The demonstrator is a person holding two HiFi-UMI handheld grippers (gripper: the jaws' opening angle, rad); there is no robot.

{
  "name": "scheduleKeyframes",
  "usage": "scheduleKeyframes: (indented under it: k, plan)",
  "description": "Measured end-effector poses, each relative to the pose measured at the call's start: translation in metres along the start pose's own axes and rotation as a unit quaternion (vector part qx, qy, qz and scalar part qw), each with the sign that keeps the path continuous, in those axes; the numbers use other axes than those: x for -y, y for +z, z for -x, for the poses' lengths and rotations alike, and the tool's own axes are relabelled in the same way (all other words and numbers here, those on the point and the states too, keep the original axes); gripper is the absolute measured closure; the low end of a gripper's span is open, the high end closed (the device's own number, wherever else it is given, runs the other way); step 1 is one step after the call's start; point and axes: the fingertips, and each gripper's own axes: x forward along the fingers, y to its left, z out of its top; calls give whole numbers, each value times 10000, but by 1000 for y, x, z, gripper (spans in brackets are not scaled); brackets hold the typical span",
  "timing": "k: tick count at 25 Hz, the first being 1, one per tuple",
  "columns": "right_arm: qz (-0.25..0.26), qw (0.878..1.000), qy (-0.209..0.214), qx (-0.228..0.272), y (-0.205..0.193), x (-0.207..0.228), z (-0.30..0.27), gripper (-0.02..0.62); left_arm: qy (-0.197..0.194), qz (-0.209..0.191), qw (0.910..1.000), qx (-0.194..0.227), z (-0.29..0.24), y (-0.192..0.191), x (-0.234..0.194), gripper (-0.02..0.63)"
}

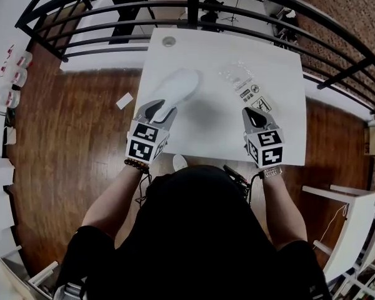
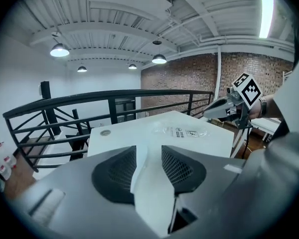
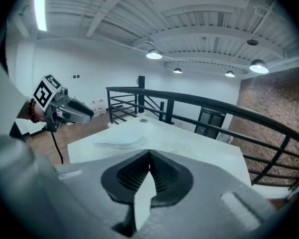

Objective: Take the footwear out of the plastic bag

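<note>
Person wears black tee (image 1: 200, 230) — beaded bracelet (image 1: 136, 164), wristwatch (image 1: 272, 172).

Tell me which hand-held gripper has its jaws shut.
The right hand-held gripper: its jaws meet, empty, while those of the left hand-held gripper stand apart.

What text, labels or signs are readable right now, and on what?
Plastic bag: printed label with small warning-style symbols; wording too small to read.
Left claw, right claw: black-and-white square markers only, no words.
Nothing else legible.
</note>
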Motion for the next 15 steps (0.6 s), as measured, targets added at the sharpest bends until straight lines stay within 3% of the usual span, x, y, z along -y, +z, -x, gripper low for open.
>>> scheduleKeyframes:
  k: [3, 7, 15]
  plan:
    - [268, 9991, 265, 187, 10, -12, 13, 603, -64, 3, 9998, 180, 5, 16, 34, 473]
    - [593, 9951, 604, 506, 19, -27, 35, 603, -124, -94, 9992, 379, 9, 34, 85, 584]
    - [805, 9822, 1139, 1260, 39, -52, 93, 603, -142, -71, 9978, 648, 23, 64, 167, 591]
